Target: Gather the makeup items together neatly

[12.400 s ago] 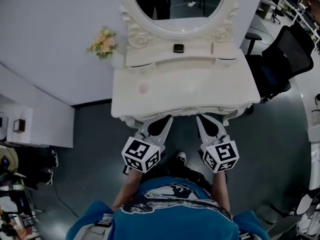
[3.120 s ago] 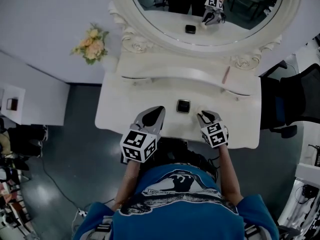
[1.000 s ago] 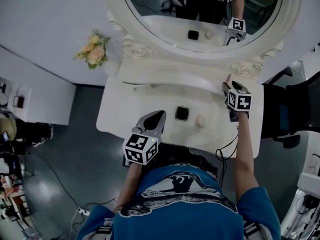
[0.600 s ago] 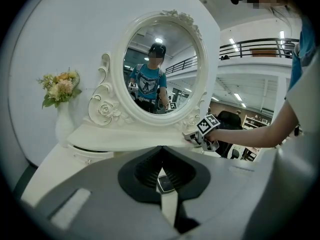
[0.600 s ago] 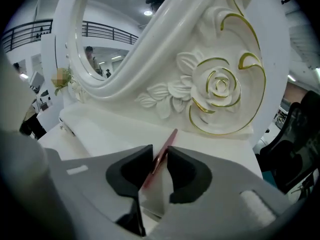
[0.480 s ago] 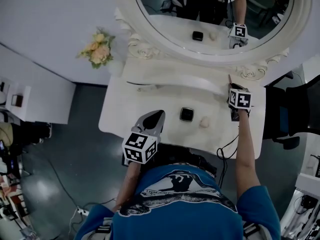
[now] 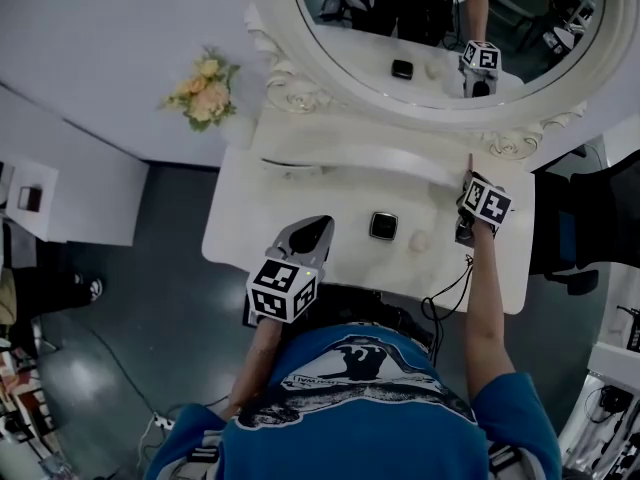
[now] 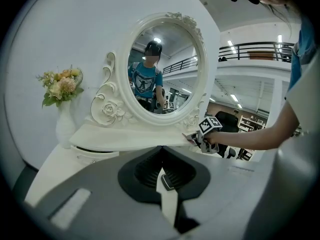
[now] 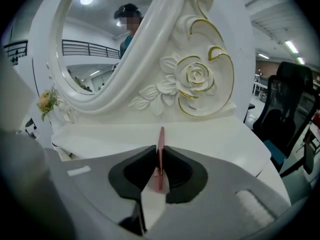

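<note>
A thin pink makeup stick (image 9: 161, 149) lies at the right end of the vanity's upper shelf (image 7: 350, 153). My right gripper (image 7: 470, 178) reaches over it, and its jaws are closing with the stick (image 7: 470, 161) between them, pads (image 9: 150, 165) against it. A black square compact (image 7: 383, 225) and a small beige sponge (image 7: 420, 240) sit on the white tabletop (image 7: 260, 223). My left gripper (image 7: 322, 224) hovers shut over the table's front edge, left of the compact (image 8: 168, 181), holding nothing.
A large oval mirror (image 7: 440, 28) with carved roses rises behind the shelf. A vase of flowers (image 7: 205, 90) stands at the shelf's left end. A black office chair (image 7: 600, 218) stands to the right of the vanity.
My right gripper stays at the shelf's right end over the pink stick. The left gripper keeps its place at the table front. The head view has drifted a little.
</note>
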Available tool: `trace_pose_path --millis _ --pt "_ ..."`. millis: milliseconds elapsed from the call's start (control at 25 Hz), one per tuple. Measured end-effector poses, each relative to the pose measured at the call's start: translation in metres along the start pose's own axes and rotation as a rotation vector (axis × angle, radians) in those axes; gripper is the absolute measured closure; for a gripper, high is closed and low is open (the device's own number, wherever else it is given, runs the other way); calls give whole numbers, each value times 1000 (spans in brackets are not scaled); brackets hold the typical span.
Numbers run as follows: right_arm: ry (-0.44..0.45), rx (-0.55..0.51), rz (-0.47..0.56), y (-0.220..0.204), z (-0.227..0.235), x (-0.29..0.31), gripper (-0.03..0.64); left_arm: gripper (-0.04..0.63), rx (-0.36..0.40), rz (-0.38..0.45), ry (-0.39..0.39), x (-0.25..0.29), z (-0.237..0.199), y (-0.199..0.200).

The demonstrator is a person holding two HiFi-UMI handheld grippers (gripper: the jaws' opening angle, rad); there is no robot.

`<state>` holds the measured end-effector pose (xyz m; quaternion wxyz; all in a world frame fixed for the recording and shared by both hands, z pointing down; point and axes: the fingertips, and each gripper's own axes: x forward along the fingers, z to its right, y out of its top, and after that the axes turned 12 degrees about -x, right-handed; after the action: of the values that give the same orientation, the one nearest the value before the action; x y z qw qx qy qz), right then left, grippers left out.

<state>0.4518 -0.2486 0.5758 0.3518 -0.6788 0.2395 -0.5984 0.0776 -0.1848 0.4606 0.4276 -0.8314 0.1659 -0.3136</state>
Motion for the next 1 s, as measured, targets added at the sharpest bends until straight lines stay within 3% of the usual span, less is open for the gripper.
trace_pose_path --millis 360,1000 --pt "108 157 14 -26 -50 -36 568 581 -1 -39 -29 -5 -15 -4" --pt "357 43 -65 -77 -269 -55 568 581 20 -68 -71 -20 -58 4"
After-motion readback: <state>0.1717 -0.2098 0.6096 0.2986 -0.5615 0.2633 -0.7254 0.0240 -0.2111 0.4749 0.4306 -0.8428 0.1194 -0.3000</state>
